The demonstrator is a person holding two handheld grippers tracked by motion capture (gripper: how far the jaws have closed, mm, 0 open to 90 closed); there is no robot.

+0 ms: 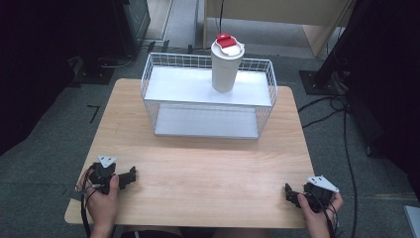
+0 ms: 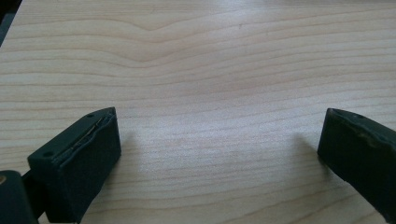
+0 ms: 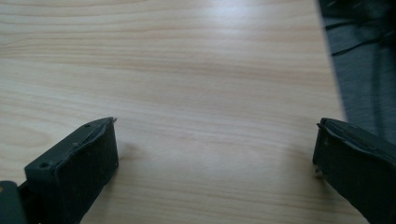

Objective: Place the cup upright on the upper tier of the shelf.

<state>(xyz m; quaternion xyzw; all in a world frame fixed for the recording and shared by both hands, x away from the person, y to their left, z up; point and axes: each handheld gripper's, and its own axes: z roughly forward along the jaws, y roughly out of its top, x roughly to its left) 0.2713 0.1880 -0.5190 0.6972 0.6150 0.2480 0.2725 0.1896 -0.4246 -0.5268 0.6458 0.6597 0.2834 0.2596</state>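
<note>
A white tumbler point(image 1: 227, 64) with a red-and-white lid stands upright on the top shelf of a white wire rack point(image 1: 208, 96) at the back of the wooden table point(image 1: 208, 173). My left gripper point(image 1: 132, 175) rests near the table's front left corner, held by a hand, its jaws wide apart with bare wood between them point(image 2: 219, 135). At the front right corner my right gripper point(image 1: 288, 192) is also open, nothing between its jaws point(image 3: 215, 140). Both grippers are far from the tumbler.
The rack has a lower shelf point(image 1: 205, 121) with nothing on it. Grey carpet point(image 3: 369, 70) lies past the table's right edge, with black cables point(image 1: 341, 124) on it. A dark stand base point(image 1: 322, 82) sits at the back right.
</note>
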